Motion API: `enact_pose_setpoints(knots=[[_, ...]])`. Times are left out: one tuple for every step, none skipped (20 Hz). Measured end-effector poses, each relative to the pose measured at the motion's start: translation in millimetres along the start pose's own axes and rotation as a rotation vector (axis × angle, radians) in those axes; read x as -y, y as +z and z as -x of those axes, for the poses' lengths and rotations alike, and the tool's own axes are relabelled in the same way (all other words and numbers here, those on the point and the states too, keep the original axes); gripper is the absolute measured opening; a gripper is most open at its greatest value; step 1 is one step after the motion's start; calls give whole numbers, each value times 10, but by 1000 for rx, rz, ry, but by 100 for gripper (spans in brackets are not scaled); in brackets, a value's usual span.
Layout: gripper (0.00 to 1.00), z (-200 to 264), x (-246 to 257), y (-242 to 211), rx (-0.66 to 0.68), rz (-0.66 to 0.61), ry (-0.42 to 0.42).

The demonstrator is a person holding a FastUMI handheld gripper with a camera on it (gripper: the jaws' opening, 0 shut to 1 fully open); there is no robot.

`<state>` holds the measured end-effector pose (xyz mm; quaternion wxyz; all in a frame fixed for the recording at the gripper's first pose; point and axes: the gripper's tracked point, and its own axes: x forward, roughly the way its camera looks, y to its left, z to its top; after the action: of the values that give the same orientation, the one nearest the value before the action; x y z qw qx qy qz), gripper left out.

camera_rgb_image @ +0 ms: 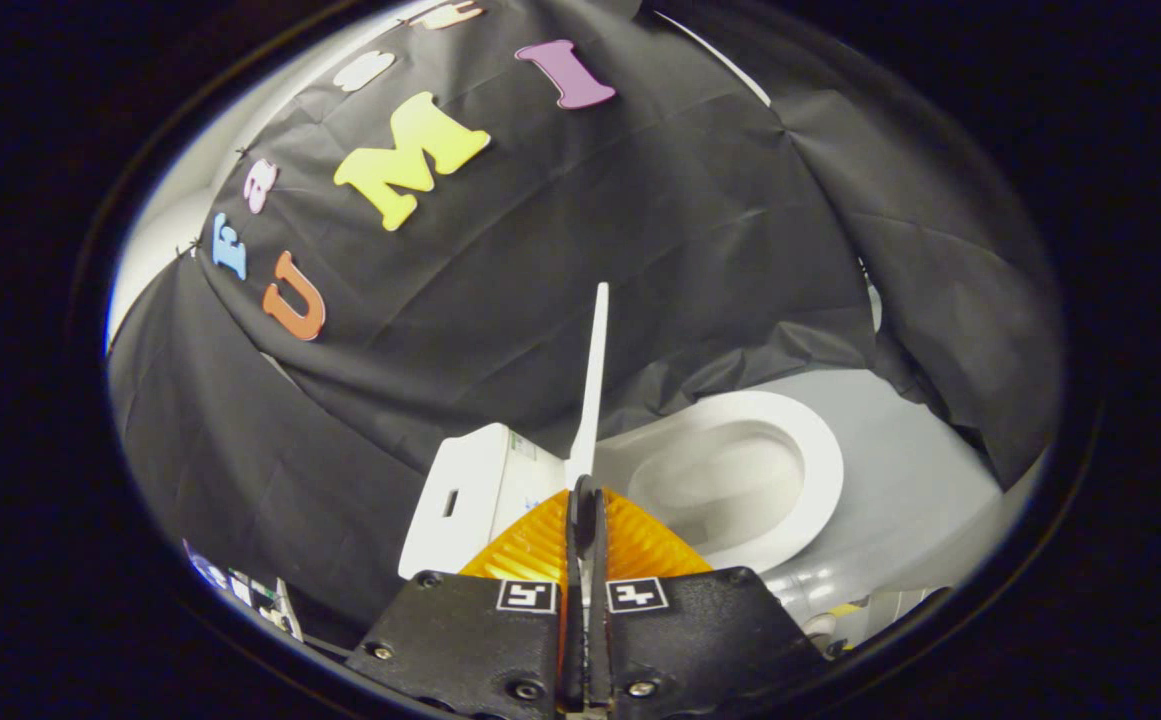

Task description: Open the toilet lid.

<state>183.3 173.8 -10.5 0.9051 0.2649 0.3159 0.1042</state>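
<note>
Because the thin white plastic toilet lid (595, 380) is seen edge-on and raised steeply, close to upright, with only its near edge pinched, a slip is judged the main risk: should the grip loosen or the tool be drawn away before the lid is leaned past its balance point, the lid could be expected to drop back onto the white oval toilet seat (820, 470) with a slam. A sideways twist of the tool is also to be avoided, since a lid held by so narrow an edge could be levered out from between the fingers or strained at its hinge. Whether the lid has anything behind it to lean on cannot be told, as the hinge and that far side are hidden.

The gripper (585, 500) is closed nearly to touching, and the lid's edge appears to be clamped between the two fingers, with no gap seen on either side. From the fingertips the lid runs straight ahead and upward against the black cloth booth wall (720, 230). To the left of the lid stands the white boxy toilet tank (470, 490), just beyond the fingers; to the right lies the uncovered seat with the white bowl (715, 480) inside it, resting on a pale grey floor (920, 480).
</note>
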Motion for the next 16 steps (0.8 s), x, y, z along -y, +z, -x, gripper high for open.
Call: enact_pose_setpoints(knots=[[5,-19,-91,8,1,2,8],[5,-25,-168,11,3,12,11],[5,-32,-222,10,4,17,13],[5,-42,-268,8,5,28,15],[5,-35,-335,-6,5,32,17],[5,-32,-403,1,3,36,22],[5,-30,-463,-5,2,37,27],[5,-34,-524,-11,1,41,33],[5,-42,-590,-21,2,50,37],[5,-54,-660,-22,2,56,43],[5,-65,-743,-24,1,66,47],[5,-76,-819,-27,-1,68,54],[5,-85,-893,-34,-3,78,59],[5,-97,-961,-46,-4,82,63],[5,-115,-1020,-63,-4,96,66],[5,-126,-1091,-71,-4,102,68]])
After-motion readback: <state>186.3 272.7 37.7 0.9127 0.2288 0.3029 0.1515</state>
